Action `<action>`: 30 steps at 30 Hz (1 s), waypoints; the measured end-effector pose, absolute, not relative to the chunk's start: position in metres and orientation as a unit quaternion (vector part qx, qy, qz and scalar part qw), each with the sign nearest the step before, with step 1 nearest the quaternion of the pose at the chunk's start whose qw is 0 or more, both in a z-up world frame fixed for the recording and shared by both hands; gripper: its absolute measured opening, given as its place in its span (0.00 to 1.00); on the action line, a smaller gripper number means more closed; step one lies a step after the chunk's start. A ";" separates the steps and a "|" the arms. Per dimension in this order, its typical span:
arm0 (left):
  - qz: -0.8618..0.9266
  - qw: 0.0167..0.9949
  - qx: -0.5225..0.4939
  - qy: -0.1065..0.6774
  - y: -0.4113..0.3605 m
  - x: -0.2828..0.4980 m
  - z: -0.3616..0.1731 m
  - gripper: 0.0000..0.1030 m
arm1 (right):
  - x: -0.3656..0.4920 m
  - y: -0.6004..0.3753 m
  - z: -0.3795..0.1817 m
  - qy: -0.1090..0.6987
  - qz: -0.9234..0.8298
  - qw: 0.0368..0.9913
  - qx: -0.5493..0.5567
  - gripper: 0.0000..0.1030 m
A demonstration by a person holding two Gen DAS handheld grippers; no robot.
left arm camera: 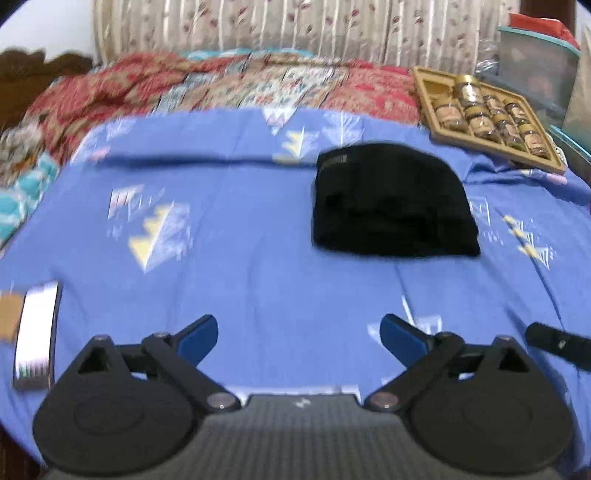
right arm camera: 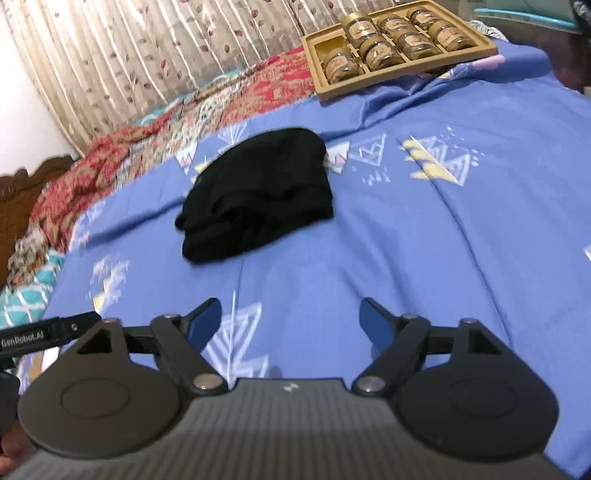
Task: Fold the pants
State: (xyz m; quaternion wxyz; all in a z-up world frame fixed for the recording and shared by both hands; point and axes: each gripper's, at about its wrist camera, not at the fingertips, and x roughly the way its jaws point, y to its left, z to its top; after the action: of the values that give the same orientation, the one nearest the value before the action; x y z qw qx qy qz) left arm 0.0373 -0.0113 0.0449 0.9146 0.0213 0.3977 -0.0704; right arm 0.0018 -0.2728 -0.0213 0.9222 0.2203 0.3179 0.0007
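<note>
- Nearest the left wrist camera, the left gripper (left arm camera: pixel 298 332) stands with its jaws spread wide and nothing between the blue pads (left arm camera: pixel 199 338); only bare sheet shows in the gap.
- At the far left edge of that view, a flat white and dark object (left arm camera: pixel 35 336) lies on the blue sheet (left arm camera: pixel 240 258); blur prevents identification.
- Black pants (left arm camera: pixel 393 201) lie folded into a compact bundle on the sheet, ahead and to the right of the left gripper, well apart from its fingers. A waistband edge shows along the upper left of the bundle.
- Behind the sheet, a red patterned quilt (left arm camera: pixel 184 85) runs across the bed, with a striped floral curtain (left arm camera: pixel 295 26) beyond it.
- At the right, a tan tray (left arm camera: pixel 424 79) holds small jars (left arm camera: pixel 469 90) in compartments, resting at the sheet's far corner.
- In the right wrist view, the right gripper (right arm camera: pixel 291 323) likewise stands wide and empty above the sheet; the pants sit ahead and to its left, clear of both pads.
- Part of the other gripper, a black bar (right arm camera: pixel 55 330) with lettering, enters at that view's left edge.
</note>
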 end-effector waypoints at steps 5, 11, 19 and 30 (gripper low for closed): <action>-0.064 0.905 0.032 0.419 -0.010 0.005 0.034 1.00 | -0.033 -0.252 -0.025 0.329 0.007 0.922 0.203 0.93; -0.072 0.911 0.028 0.406 -0.005 -0.020 0.045 1.00 | -0.052 -0.233 -0.024 0.347 -0.004 0.920 0.183 0.98; -0.060 0.919 0.047 0.387 -0.005 -0.052 0.049 1.00 | -0.073 -0.221 -0.022 0.354 -0.002 0.918 0.178 1.00; -0.050 0.926 0.067 0.368 -0.003 -0.078 0.050 1.00 | -0.093 -0.208 -0.017 0.345 -0.006 0.922 0.173 1.00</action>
State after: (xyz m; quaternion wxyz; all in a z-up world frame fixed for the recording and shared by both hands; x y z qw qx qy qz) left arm -0.0776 -0.0034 0.0504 0.9260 0.0669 0.3680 -0.0502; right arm -0.0930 -0.2085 -0.0174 0.9225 0.1735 0.3448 -0.0062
